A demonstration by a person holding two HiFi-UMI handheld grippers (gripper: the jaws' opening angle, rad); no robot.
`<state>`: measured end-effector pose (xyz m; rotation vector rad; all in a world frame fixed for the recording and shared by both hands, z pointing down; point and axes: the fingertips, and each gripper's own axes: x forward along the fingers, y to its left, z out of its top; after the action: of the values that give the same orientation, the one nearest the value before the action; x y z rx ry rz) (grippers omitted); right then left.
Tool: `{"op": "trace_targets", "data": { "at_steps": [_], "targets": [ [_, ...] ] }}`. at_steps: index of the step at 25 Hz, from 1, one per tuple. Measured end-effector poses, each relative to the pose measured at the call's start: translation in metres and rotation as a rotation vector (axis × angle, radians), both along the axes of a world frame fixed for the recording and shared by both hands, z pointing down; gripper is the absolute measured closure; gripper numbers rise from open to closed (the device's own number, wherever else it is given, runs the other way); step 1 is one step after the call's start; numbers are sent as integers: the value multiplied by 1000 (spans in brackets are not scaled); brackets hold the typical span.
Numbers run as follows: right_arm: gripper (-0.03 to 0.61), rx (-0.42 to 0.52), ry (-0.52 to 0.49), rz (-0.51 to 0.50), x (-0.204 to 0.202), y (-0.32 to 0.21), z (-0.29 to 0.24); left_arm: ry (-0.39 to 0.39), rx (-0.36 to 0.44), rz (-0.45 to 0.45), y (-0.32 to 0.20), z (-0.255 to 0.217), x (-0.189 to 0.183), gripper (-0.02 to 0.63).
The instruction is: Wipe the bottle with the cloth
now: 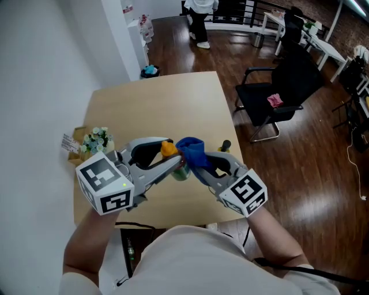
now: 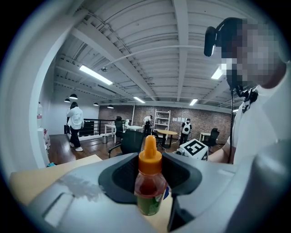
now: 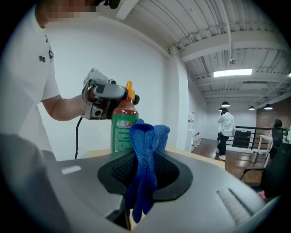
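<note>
A sauce bottle (image 1: 180, 171) with an orange cap, red contents and a green label is held upright above the tan table (image 1: 161, 101). My left gripper (image 1: 173, 162) is shut on the bottle (image 2: 150, 184), with its pads on the body below the cap. My right gripper (image 1: 199, 165) is shut on a bunched blue cloth (image 1: 192, 151). The cloth (image 3: 144, 157) sticks up from between the jaws, right beside the bottle (image 3: 122, 127). Whether cloth and bottle touch I cannot tell. The left gripper (image 3: 103, 96) also shows in the right gripper view.
A bunch of small flowers (image 1: 95, 139) and a cardboard box lie at the table's left edge. A small dark bottle (image 1: 225, 146) stands near the right edge. A black chair (image 1: 277, 95) stands right of the table. A person (image 1: 199, 17) stands far behind.
</note>
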<state>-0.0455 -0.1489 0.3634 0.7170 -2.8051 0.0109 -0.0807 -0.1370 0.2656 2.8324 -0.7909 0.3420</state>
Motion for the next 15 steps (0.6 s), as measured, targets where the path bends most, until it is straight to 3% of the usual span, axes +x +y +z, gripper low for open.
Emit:
{"op": "trace_targets", "data": {
  "at_steps": [8,15],
  "targets": [
    [488,-207,56,40,10,-8,91,40,29,-1,-2,-16,2,454],
    [488,-158,70,-61,-33,19,75,40,52,16,2,-29,7,454]
  ]
}}
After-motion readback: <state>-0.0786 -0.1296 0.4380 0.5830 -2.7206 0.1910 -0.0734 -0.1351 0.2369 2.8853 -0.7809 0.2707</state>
